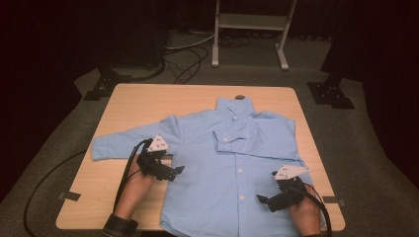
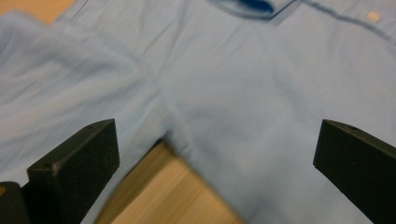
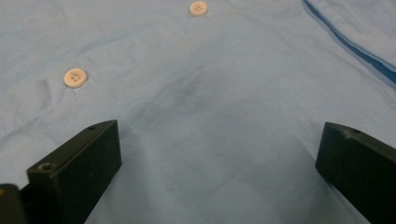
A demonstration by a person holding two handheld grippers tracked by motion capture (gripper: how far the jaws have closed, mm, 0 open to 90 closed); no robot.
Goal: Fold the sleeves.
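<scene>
A light blue button-up shirt (image 1: 212, 163) lies flat, front up, on the wooden table (image 1: 128, 101). Its left sleeve stretches out to the left; its right sleeve is folded across the chest. My left gripper (image 1: 174, 171) hovers open at the shirt's left side, by the armpit seam (image 2: 161, 105), with bare wood (image 2: 173, 191) showing between its jaws. My right gripper (image 1: 264, 200) is open over the shirt's lower right front, jaws wide apart above the fabric (image 3: 210, 140) near two white buttons (image 3: 75, 77).
A white metal stand (image 1: 249, 24) and cables (image 1: 188, 54) sit on the floor beyond the table. Black tripod bases (image 1: 330, 94) stand at both far corners. A small dark round mark (image 1: 240, 97) is on the table's far edge by the collar.
</scene>
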